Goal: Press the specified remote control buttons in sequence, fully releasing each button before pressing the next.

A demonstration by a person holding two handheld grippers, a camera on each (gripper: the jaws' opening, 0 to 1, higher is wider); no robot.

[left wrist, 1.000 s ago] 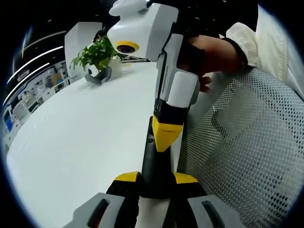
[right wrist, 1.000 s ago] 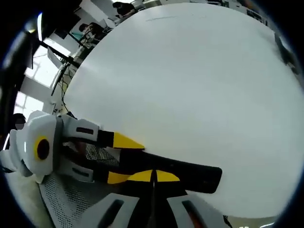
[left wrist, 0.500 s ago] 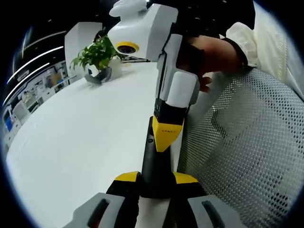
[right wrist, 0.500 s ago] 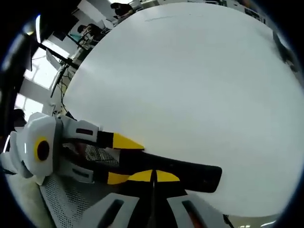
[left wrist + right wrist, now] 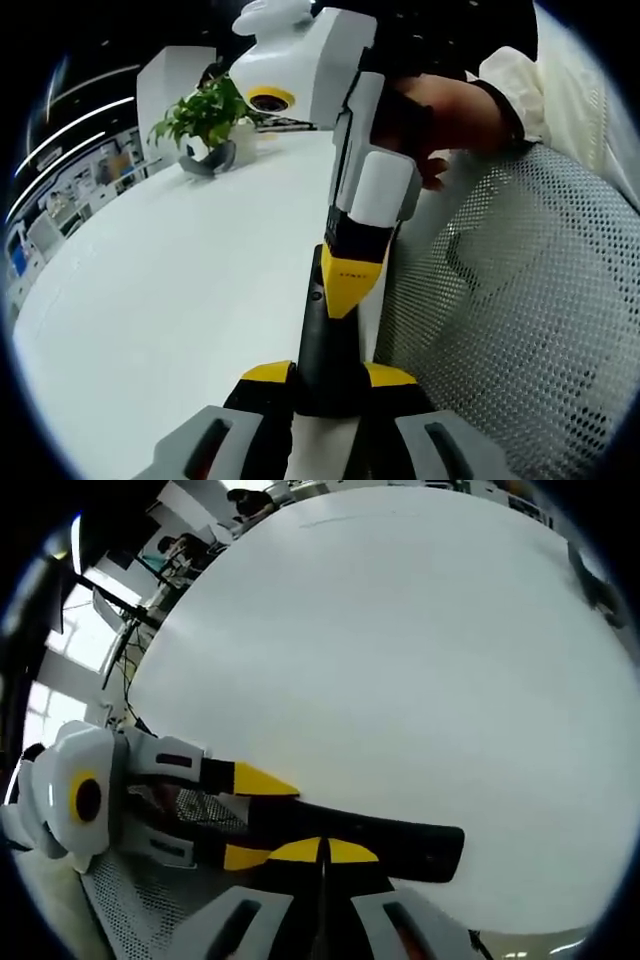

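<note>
Clamped in the left gripper [image 5: 325, 375], a slim black plastic remote control [image 5: 326, 345] juts over the edge of the white round desk [image 5: 180, 290]. The right gripper [image 5: 322, 852], tips pinched together, bears on its face; a clean lift-off looks due next.

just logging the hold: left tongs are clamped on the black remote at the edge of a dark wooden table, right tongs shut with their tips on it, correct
Not quite: the table is white, not dark wood, as the left gripper view shows. The rest stands: the left tongs are clamped on the black remote at the table's edge, and the right tongs are shut with their tips on it.
</note>
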